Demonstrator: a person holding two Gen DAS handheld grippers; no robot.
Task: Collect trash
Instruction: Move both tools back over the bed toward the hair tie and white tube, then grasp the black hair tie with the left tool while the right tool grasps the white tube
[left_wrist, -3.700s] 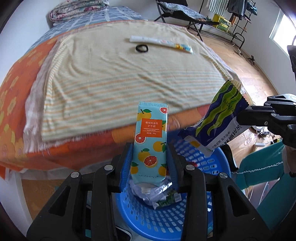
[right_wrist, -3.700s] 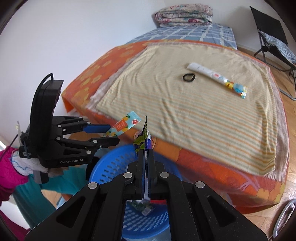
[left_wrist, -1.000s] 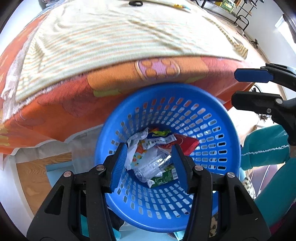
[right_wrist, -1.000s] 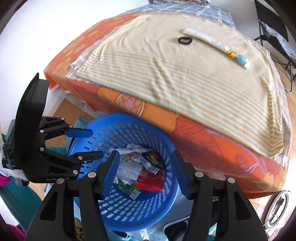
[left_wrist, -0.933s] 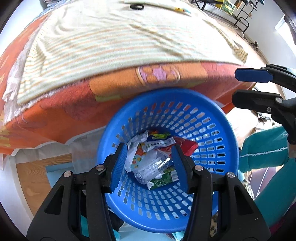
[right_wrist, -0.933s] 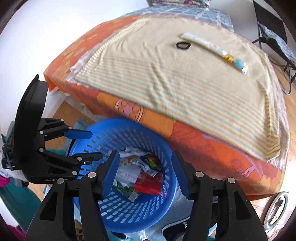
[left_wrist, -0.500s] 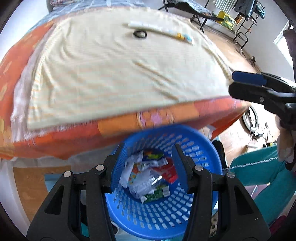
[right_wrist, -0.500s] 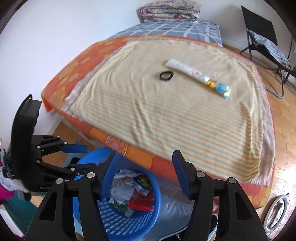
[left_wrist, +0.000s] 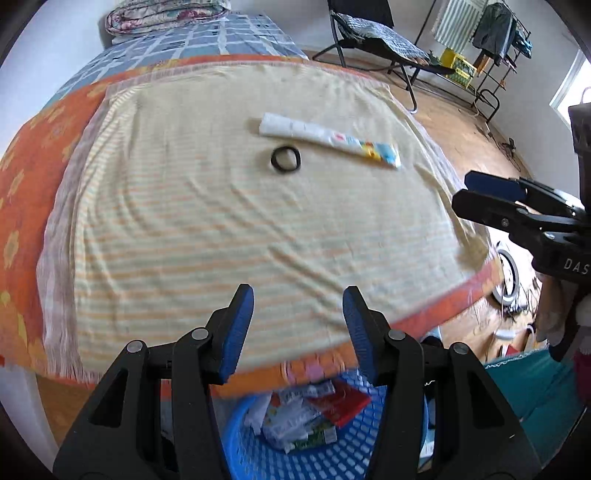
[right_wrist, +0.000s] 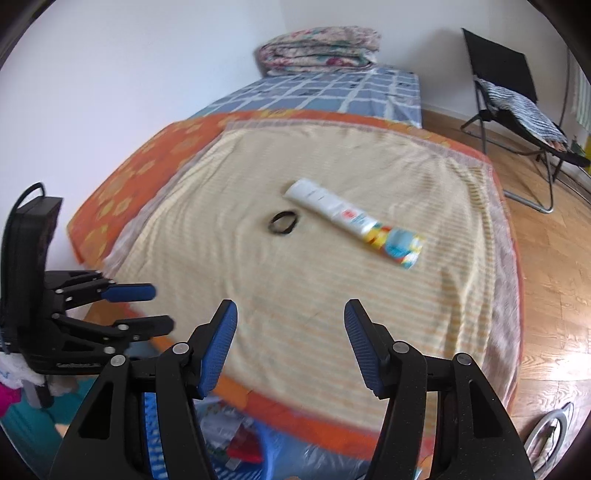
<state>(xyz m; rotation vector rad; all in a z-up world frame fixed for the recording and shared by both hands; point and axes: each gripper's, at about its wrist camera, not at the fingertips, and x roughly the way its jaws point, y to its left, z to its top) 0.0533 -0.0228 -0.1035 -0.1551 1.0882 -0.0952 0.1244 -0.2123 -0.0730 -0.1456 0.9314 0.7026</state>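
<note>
Bed (left_wrist: 184, 229) under a striped yellow sheet (right_wrist: 369, 295); tube (left_wrist: 328, 139) and black hair tie (left_wrist: 285, 159) lie just beside each other at 12 o'clock. Blue basket (left_wrist: 258, 458) of wrappers (left_wrist: 306, 417) at 6 o'clock, on the floor. Left gripper (left_wrist: 298, 332) and right gripper (right_wrist: 290, 345): fingers released, empty. Folding chair (right_wrist: 513, 110) at 2 o'clock.

The tube (left_wrist: 327, 138) lies far on my bed (left_wrist: 184, 221), hair tie (left_wrist: 285, 159) just nearer, basket (left_wrist: 332, 458) below the near edge.
</note>
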